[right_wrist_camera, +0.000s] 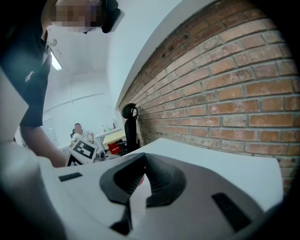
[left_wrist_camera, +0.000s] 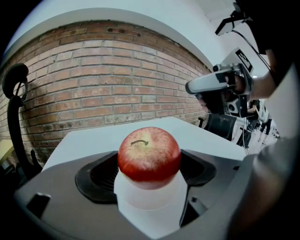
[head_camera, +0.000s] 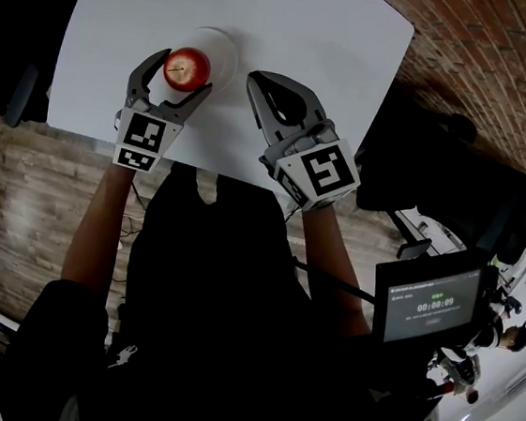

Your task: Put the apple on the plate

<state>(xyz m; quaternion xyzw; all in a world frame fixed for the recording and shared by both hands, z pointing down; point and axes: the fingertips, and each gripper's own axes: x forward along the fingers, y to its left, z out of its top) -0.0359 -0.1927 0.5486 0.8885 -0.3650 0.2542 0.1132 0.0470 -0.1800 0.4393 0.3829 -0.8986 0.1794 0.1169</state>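
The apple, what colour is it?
The apple is red, with a pale yellowish patch round its stem; the left gripper view shows it best.

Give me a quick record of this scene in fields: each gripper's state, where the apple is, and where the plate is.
left gripper: shut on the apple
right gripper: shut, empty, beside the left one
apple: red, stem up, over the plate's edge
plate: white, on the white table
apple resting on plate: cannot tell
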